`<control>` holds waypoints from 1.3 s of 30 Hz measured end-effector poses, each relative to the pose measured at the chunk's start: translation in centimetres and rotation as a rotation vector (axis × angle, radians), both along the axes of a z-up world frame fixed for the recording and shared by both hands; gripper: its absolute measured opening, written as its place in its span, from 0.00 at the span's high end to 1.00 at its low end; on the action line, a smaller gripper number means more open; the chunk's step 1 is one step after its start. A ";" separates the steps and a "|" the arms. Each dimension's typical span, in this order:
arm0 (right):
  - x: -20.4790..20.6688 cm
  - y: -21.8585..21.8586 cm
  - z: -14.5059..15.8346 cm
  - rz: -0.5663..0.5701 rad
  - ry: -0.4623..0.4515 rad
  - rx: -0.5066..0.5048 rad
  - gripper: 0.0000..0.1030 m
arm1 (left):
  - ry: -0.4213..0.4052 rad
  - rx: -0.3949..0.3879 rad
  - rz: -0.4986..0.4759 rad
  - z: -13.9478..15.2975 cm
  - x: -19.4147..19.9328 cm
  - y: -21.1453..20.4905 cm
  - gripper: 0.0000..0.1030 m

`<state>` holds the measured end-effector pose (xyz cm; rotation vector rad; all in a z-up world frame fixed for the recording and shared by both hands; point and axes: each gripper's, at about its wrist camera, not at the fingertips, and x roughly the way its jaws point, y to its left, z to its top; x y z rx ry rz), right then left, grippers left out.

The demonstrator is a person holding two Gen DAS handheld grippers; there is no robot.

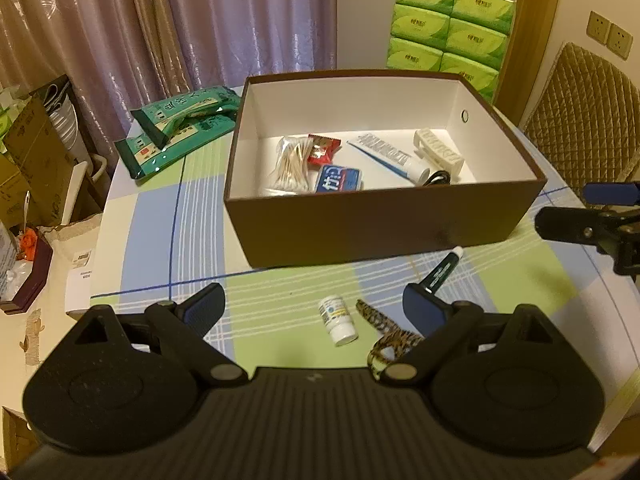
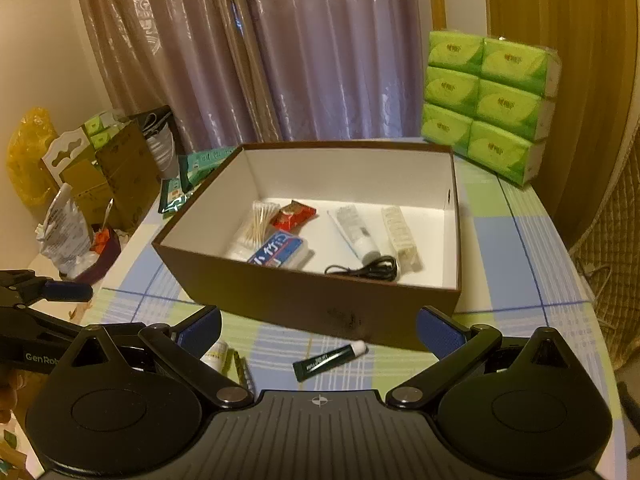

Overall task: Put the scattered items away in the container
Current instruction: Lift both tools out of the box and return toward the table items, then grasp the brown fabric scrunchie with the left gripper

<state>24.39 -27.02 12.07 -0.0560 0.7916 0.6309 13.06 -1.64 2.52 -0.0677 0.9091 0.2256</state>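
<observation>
The brown box (image 1: pixel 384 220) beyond both jaws already holds cotton swabs (image 1: pixel 290 164), toothpaste (image 1: pixel 390 156) and more. 3 items remain: a small white bottle (image 1: pixel 338 320) and leopard hair clip (image 1: pixel 390 340) between the left gripper (image 1: pixel 314 308)'s spread, empty jaws, and a green tube (image 2: pixel 328 360) between the right gripper (image 2: pixel 318 332)'s, equally released.

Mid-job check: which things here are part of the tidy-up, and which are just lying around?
Job:
brown box, already holding swabs, toothpaste and more
small white bottle
leopard-print hair clip
dark green tube

Just lying about:
green tissue packs
teal packets
cardboard boxes off the table's left side
</observation>
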 end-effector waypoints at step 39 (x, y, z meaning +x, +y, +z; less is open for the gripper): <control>-4.2 -5.1 -8.0 -0.005 0.190 -0.141 0.02 | 0.147 -0.158 -0.043 -6.9 -2.8 -2.1 0.10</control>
